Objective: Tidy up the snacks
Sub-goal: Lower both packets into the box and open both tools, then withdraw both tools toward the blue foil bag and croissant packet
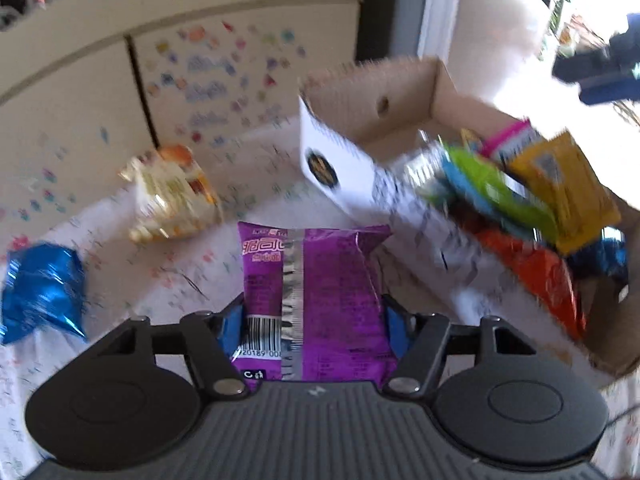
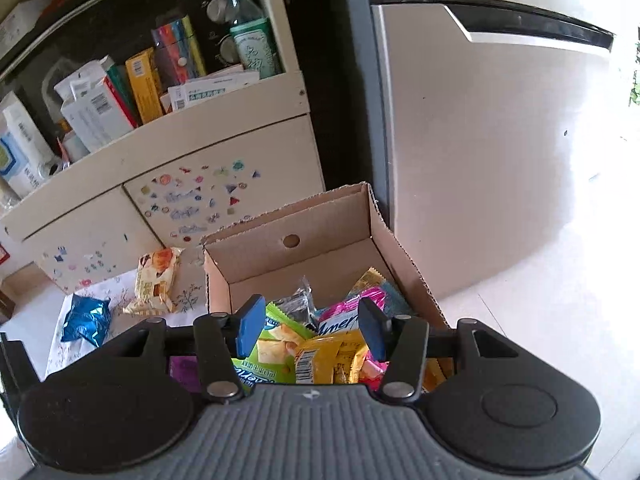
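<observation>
Holding: we have the purple snack packet [image 1: 320, 296] between the pads of our left tool [image 1: 316, 320]; the blue pads sit against its two long edges, so we read the tool as clamped on it.
Packet axis: its long side runs straight away from us, along the tool's fingers, barcode end nearest.
Packet look: glossy purple foil, back face up, with a silver seam down the middle and small print on both sides.
Packet place: it hangs low over the patterned tabletop [image 1: 120, 280], just left of the cardboard box [image 1: 372, 92].
Key relation: the box lies up and to the right of the left tool, so we judge the next move to be a carry rightward over its near wall.
Right tool [image 2: 312, 328]: its pads stand apart with nothing between them, hovering over the box's near end.
Box contents: green, yellow, pink and orange packets, heaped at the near end, far end bare.
Farther out: a gold packet [image 1: 172, 192] and a blue foil packet [image 1: 44, 288] wait toward the tabletop's left and far edges.
</observation>
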Demonstrator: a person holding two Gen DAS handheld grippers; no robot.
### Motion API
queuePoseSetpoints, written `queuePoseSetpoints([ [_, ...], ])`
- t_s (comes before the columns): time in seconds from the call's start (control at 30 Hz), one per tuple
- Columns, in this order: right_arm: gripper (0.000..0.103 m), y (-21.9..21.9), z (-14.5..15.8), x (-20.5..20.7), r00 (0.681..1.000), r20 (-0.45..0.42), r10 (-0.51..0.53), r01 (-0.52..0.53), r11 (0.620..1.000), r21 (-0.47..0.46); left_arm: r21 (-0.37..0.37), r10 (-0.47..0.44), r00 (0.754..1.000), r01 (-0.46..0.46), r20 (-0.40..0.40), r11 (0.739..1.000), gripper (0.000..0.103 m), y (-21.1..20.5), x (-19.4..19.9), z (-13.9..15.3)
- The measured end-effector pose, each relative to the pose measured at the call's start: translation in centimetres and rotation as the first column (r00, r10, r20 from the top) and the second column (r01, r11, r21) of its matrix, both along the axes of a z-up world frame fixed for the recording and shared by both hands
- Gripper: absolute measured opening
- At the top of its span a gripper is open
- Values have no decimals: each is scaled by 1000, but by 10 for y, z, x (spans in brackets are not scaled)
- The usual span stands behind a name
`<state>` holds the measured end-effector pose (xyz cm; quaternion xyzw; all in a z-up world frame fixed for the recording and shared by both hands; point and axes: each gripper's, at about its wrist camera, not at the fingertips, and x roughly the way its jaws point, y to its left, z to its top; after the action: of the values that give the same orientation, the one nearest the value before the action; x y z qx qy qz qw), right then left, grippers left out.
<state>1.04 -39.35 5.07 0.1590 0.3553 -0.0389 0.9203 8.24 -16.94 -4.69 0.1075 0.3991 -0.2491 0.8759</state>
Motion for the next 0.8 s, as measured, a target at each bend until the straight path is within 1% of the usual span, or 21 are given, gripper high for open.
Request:
queuePoseSetpoints([
  [0.1,58,-3,2,-2,1000,11,-18,18,1000,9,-17,61,995,-59,73,998,67,2,1,22],
  [0.17,58,-5,4,-3,999,18,-29,29,999,21,-33,67,990,-64,125,997,67,1,0,36],
  [0.2,58,-6,5,-3,999,23,-33,32,999,28,-57,61,989,-53,134,997,67,-2,1,43],
  [0.23,58,-7,6,-3,999,27,-35,34,999,35,-88,58,990,-47,127,995,67,-5,2,49],
  [0.3,58,-8,6,-2,999,26,-42,41,998,54,-162,60,994,-45,89,986,67,-15,8,58],
  [0.33,58,-9,5,-2,999,24,-48,47,997,62,-187,56,996,-42,72,981,67,-23,13,62],
  [0.37,58,-10,5,-1,998,20,-60,58,996,70,-195,51,996,-36,70,980,67,-34,17,66],
  [0.43,59,-11,4,1,996,13,-84,83,993,80,-171,16,995,1,99,985,67,-55,22,73],
  [0.5,60,-12,3,4,995,9,-95,94,992,87,-157,-9,994,27,112,987,68,-71,25,77],
  [0.57,63,-10,3,5,996,7,-93,92,991,99,-173,0,994,19,106,985,76,-74,26,82],
  [0.6,67,-7,3,7,996,6,-84,82,991,101,-184,5,995,14,103,983,81,-71,26,85],
  [0.63,68,-4,2,9,997,7,-75,74,992,101,-189,9,995,10,102,982,84,-67,26,88],
  [0.73,69,3,2,13,999,14,-52,50,993,109,-177,22,995,-4,102,984,87,-48,28,91],
  [0.8,71,10,2,16,999,19,-34,32,992,125,-162,47,995,-32,93,986,89,-28,30,94],
])
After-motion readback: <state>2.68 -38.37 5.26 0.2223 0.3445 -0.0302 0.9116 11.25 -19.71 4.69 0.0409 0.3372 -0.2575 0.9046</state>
